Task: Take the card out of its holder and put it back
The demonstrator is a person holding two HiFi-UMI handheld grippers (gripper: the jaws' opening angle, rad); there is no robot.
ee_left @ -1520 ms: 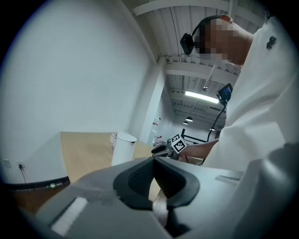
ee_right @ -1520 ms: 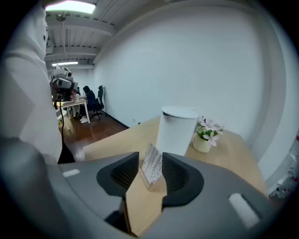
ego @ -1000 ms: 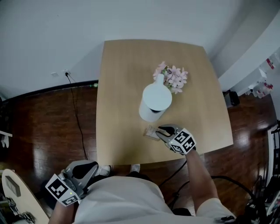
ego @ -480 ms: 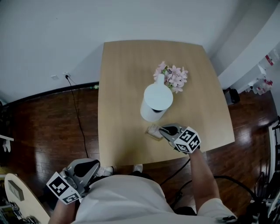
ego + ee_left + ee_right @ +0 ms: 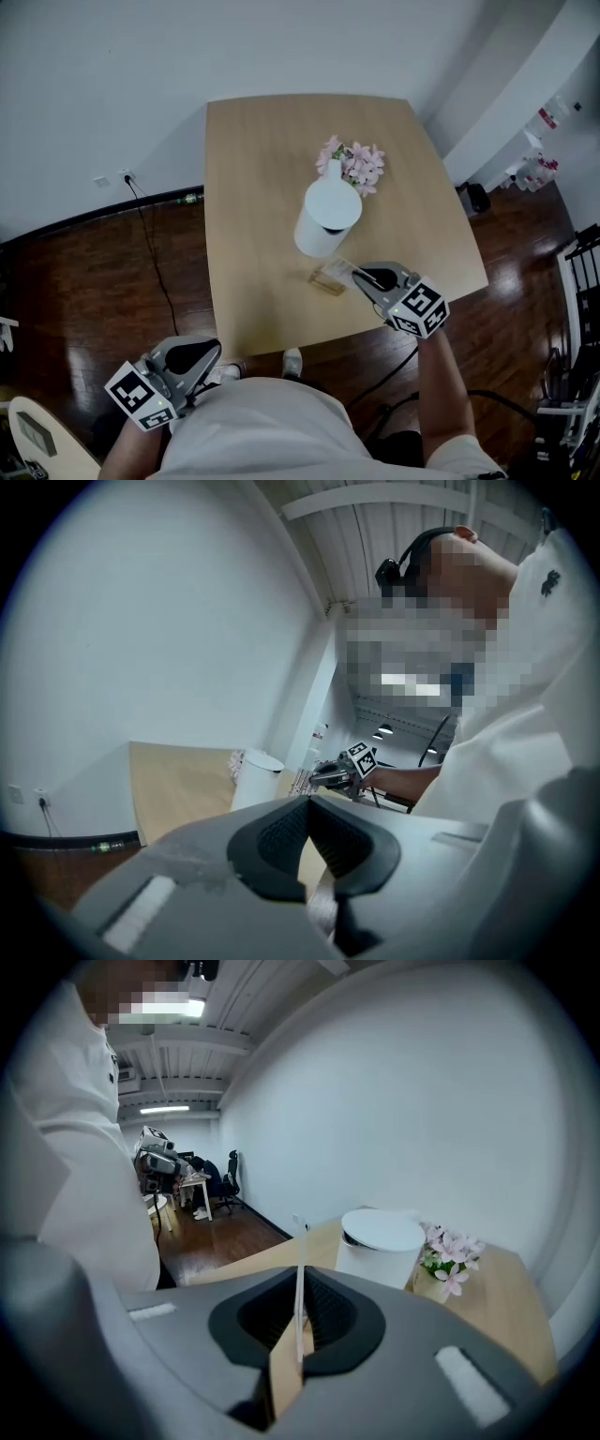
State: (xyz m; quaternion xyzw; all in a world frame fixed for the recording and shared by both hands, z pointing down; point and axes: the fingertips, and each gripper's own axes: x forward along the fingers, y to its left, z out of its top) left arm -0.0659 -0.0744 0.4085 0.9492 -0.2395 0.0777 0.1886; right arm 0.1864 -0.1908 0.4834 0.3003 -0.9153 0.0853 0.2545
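A small clear card holder with a tan base stands on the wooden table, near its front edge. My right gripper sits just right of the holder and is shut on the card. In the right gripper view that card appears edge-on as a thin white strip, upright between the pads. Whether its lower end still rests in the holder is hidden. My left gripper hangs off the table by my left hip, shut with nothing in it; its tips meet.
A white cylinder stands just behind the holder, with a small vase of pink flowers behind that. A cable runs from a wall socket over the dark wood floor. White furniture stands at right.
My right gripper's jaws have shut on the card and the hand has drawn slightly right, away from the holder. The left gripper has stayed by my hip.
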